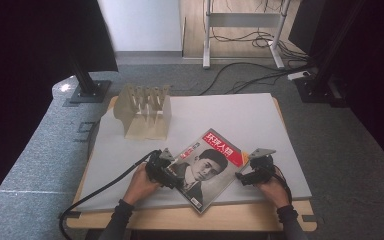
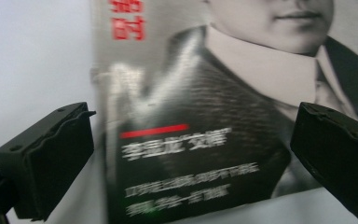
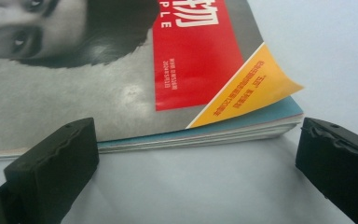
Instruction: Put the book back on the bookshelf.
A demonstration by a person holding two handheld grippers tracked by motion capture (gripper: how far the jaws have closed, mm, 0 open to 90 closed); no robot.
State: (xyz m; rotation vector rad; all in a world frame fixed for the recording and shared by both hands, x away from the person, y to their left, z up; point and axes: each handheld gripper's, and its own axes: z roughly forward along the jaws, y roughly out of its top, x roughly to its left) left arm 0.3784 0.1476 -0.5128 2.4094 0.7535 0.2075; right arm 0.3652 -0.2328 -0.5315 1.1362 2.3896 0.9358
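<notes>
A magazine (image 1: 207,167) with a red title band and a black-and-white portrait lies flat and turned at an angle near the table's front edge. My left gripper (image 1: 167,172) is at its left side, open, its jaws wide apart over the cover's lower left part (image 2: 186,154). My right gripper (image 1: 245,175) is open at the magazine's right edge, the jaws either side of the page edges and the curled orange corner (image 3: 256,88). Nothing is held between either pair of jaws.
A wooden slotted rack (image 1: 145,110) stands at the back left of the grey mat (image 1: 230,115). Cables trail from both grippers, the left one looping off the front left. Black stands and floor cables lie beyond the table.
</notes>
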